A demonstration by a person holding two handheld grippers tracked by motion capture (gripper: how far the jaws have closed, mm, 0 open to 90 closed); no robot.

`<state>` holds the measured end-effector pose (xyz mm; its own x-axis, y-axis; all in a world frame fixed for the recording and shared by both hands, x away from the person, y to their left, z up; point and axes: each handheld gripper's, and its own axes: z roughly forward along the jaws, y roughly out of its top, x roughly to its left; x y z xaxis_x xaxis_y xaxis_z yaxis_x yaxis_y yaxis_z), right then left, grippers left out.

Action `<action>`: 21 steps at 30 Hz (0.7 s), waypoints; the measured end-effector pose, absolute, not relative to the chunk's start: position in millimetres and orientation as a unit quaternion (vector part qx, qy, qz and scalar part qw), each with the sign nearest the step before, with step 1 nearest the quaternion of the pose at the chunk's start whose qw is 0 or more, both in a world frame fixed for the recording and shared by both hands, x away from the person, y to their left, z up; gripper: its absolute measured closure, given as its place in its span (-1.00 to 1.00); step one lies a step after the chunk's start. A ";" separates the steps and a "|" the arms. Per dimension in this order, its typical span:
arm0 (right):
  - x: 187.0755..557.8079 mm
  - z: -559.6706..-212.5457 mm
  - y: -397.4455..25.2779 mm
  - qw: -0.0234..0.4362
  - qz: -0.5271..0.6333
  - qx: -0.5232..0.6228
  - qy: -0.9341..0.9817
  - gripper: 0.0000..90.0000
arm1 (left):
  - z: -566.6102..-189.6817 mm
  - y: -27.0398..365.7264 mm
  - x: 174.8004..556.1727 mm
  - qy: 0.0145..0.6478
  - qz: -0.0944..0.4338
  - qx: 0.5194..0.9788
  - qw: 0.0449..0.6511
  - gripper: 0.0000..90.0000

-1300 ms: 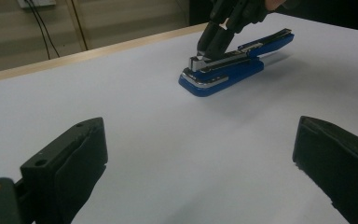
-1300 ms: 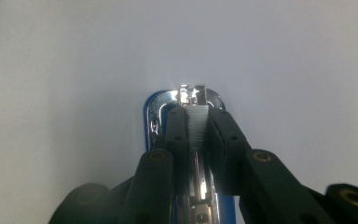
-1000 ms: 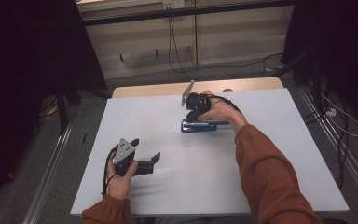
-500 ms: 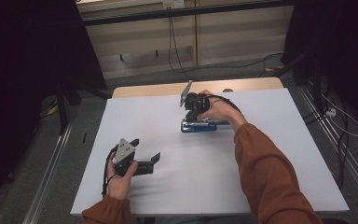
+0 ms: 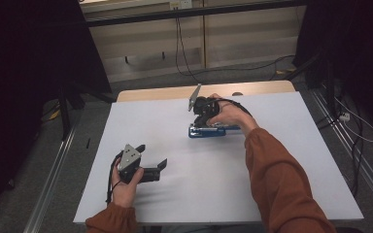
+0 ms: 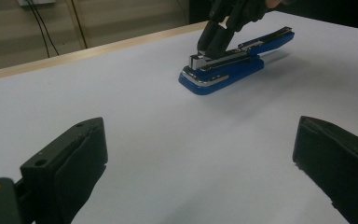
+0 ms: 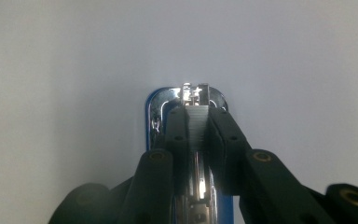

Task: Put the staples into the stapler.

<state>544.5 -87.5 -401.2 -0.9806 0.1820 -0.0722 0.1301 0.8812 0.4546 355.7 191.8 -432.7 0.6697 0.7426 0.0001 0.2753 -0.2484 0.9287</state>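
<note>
Hardly any movement since the earlier frames: right gripper [image 5: 205, 116] still pitched down over the front end of the blue stapler [image 5: 213, 131], left gripper [image 5: 150, 172] still parked near the front left of the white table [image 5: 291, 165], well apart from the work. Pressed together on something narrow at the stapler's nose: in the right gripper view, jaws closed from both sides on a grey strip of staples [image 7: 198, 126] sitting in the open metal channel, chrome tip just beyond. Seen from the left gripper view, stapler [image 6: 235, 60] lying flat on the table, blue base down, top arm raised slightly at the rear, right gripper [image 6: 214, 39] coming in steeply from above. Left gripper [image 6: 200, 154] spread wide, holding nothing, jaws resting low over bare table. Probably seating or pulling the staple strip. Risks from here, as a judgement: base unheld, so any sideways tug likely to drag or spin the whole stapler rather than move the strip; too hard a pinch apt to snap the strip into pieces; steep angle likely to jam the strip against the channel wall.
</note>
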 end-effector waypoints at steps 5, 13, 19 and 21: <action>544.0 -400.7 -87.2 0.059 0.226 0.085 0.969 0.76 | -432.7 191.8 355.8 0.335 0.228 0.758 0.511 -0.93; 543.6 -400.8 -84.6 0.065 0.225 0.081 0.969 0.73 | -432.6 191.9 355.7 0.335 0.228 0.758 0.512 -0.93; 544.0 -403.1 -83.6 0.065 0.226 0.075 0.969 0.72 | -432.5 192.2 355.8 0.335 0.229 0.758 0.511 -0.93; 543.0 -402.6 -83.8 0.066 0.223 0.081 0.969 0.72 | -432.5 192.2 355.8 0.334 0.228 0.758 0.512 -0.93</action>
